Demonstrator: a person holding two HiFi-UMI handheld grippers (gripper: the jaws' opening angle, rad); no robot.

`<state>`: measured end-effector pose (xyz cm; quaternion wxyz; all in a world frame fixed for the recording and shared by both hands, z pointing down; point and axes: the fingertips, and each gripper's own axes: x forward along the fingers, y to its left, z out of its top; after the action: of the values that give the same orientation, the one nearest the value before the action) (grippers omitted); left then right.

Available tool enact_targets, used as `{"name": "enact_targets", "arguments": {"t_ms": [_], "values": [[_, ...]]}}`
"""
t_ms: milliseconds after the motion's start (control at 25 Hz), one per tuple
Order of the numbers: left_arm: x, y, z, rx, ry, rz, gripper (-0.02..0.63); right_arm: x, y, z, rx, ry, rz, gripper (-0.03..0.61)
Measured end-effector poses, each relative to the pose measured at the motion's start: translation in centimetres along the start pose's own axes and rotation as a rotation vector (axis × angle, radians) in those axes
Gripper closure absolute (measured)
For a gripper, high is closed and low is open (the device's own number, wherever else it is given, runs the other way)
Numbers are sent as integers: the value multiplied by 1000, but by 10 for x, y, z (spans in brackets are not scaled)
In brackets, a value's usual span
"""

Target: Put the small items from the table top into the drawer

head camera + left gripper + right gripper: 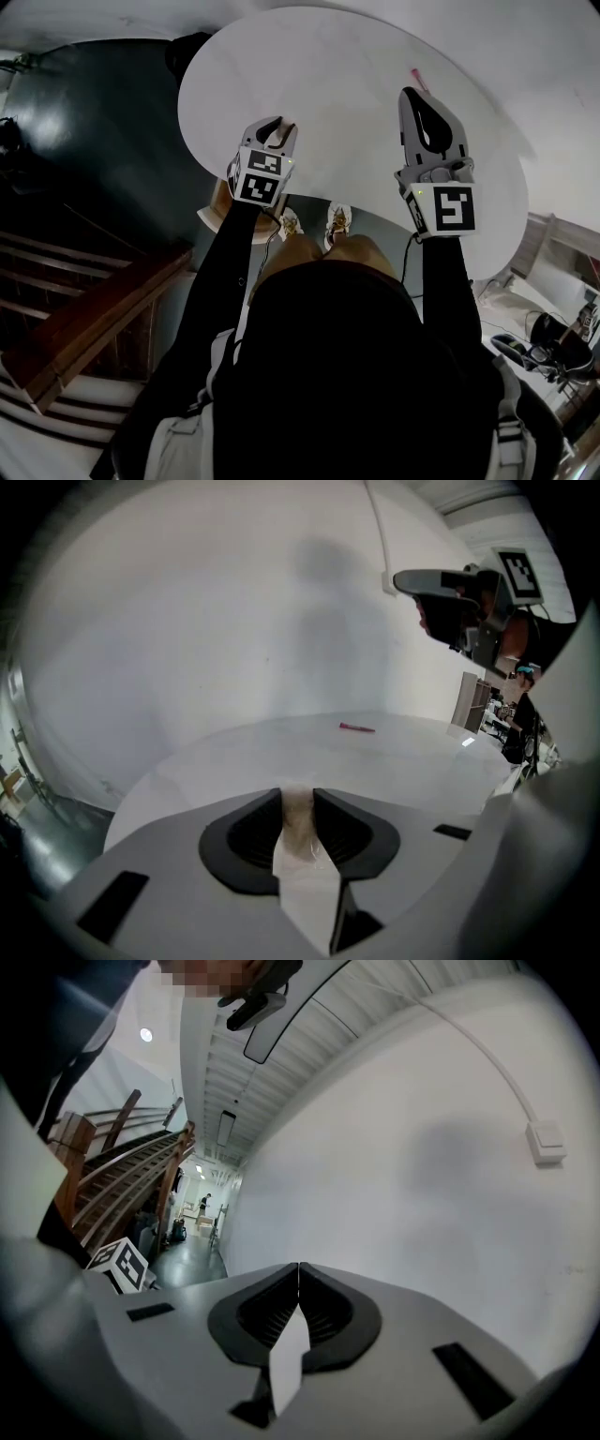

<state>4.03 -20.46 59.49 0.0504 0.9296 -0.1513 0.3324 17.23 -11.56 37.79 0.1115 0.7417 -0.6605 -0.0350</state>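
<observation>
Holding anything, the left gripper?

Yes. Its jaws stand narrow and pinch a small pale thing, beige, maybe in clear wrap. It sits just above the near edge of the round table.

And the right gripper?

Jaws pressed together with nothing between them. It is raised over the table and points at the wall.

So how far along is the job?

Early or midway, I'd say. One item is picked up but not yet put away, and a thin red thing lies on the far side of the table, well apart from both grippers. I see nothing else on the top.

Where's the drawer?

A tan shape pokes out under the table rim by the left gripper. It could be the drawer, but I cannot tell.
</observation>
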Motion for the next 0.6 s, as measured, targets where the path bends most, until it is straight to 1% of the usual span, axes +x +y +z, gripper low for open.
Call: {"name": "enact_targets", "arguments": {"t_ms": [200,360,520,600], "values": [[-41,5,51,12,-141,33,499,5,16,11,5,-39,21,552],[-80,12,90,36,-253,82,497,11,27,20,2,-70,47,552],[-119,16,121,46,-351,119,498,18,34,32,1,-100,67,552],[-142,14,138,54,-415,138,499,20,38,38,-2,-113,77,552]]}}
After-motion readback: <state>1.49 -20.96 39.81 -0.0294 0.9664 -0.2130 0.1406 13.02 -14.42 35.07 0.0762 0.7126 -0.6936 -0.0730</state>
